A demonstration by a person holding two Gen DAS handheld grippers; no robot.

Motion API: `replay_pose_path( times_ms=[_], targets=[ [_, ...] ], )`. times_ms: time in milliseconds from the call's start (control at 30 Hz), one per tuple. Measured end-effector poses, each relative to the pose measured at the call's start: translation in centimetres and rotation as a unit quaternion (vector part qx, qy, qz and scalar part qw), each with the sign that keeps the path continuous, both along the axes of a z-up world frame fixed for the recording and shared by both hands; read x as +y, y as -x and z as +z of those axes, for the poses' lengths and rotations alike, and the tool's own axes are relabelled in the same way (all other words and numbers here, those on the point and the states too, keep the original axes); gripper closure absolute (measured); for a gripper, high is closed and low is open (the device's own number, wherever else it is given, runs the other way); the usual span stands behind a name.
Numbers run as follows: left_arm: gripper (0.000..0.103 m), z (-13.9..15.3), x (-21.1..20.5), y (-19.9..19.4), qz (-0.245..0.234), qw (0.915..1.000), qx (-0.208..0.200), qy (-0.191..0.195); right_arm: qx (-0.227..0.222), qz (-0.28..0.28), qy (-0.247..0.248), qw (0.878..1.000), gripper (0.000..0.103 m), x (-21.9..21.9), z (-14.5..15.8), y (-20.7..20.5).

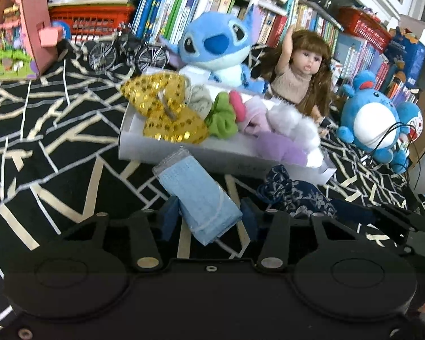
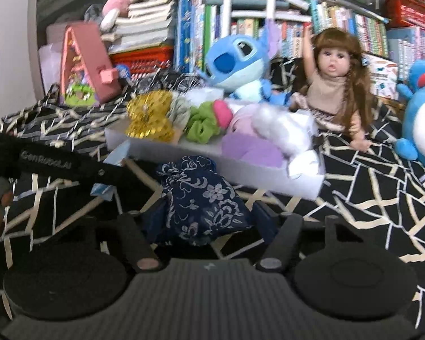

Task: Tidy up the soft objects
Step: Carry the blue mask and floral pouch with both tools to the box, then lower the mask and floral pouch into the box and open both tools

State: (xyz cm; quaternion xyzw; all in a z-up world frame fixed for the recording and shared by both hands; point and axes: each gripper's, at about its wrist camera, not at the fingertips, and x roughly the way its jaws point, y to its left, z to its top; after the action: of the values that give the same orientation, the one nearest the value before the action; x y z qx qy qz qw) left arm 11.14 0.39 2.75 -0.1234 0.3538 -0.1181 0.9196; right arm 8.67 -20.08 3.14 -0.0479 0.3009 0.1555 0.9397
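While the left gripper (image 1: 209, 221) pinches the light, limp packaged face mask (image 1: 197, 195) at mid-body, the right gripper (image 2: 206, 221) clamps the soft floral cloth pouch (image 2: 201, 198), both just before the white box (image 1: 221, 155).

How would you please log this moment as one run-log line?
left gripper: shut on blue mask pack | right gripper: shut on navy floral pouch | white tray: holds soft items
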Motion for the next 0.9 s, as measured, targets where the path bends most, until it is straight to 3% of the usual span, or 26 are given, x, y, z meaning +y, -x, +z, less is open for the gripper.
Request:
replay_pose_path(
  times_ms=[200, 400, 667, 900],
  targets=[
    [0.058, 2.5, -0.7, -0.6, -0.009, 0.9992, -0.038, -0.007, -0.033, -0.018, -0.014, 0.999, 0.036, -0.5, 2.2, -1.0],
    [0.058, 3.4, -1.9, -4.2, -0.016, 0.9983, -0.054, -0.016, -0.045, -0.041, -0.020, 0.998, 0.036, -0.6, 3.3, -4.5],
    [0.058, 2.7, -3.5, -9.6, -0.009, 0.9953, -0.073, -0.063, -0.012, -0.081, -0.046, 0.996, 0.036, -1.7, 2.9, -9.8],
    [0.057, 0.8, -4.5, -11.8, -0.008, 0.9937, -0.066, -0.090, -0.008, -0.086, -0.025, 0.996, 0.035, -0.9, 1.7, -12.1]
  ],
)
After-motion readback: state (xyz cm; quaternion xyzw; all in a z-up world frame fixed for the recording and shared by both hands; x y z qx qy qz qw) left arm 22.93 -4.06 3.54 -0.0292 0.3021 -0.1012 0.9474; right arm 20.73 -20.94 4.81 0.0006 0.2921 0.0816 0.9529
